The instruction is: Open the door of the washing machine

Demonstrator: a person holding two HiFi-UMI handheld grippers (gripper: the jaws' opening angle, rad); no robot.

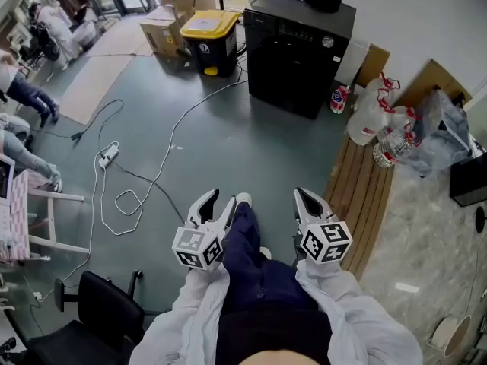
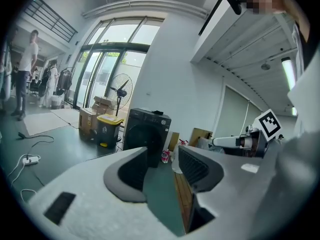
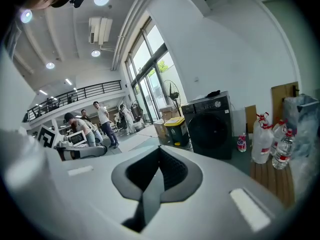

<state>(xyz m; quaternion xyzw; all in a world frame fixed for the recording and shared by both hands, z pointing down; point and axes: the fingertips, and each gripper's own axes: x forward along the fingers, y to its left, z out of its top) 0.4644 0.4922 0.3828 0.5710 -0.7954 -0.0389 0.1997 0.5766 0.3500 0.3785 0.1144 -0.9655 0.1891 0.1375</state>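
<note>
The black front-loading washing machine [image 1: 297, 48] stands far ahead against the white wall with its round door closed; a dark item lies on its top. It also shows small in the left gripper view [image 2: 145, 129] and the right gripper view [image 3: 210, 126]. Both grippers hang in the air in front of the person's body, well short of the machine. My left gripper [image 1: 219, 204] [image 2: 162, 156] is open with only floor showing between its jaws. My right gripper [image 1: 304, 198] [image 3: 160, 151] is shut, its pads meeting, and holds nothing.
A yellow-lidded black bin [image 1: 209, 40] and cardboard boxes [image 1: 161, 30] stand left of the machine. Cables and a power strip [image 1: 108, 156] lie on the green floor. Plastic bottles [image 1: 373, 112] and wooden planks [image 1: 365, 196] are on the right. A black chair [image 1: 99, 310] is near left.
</note>
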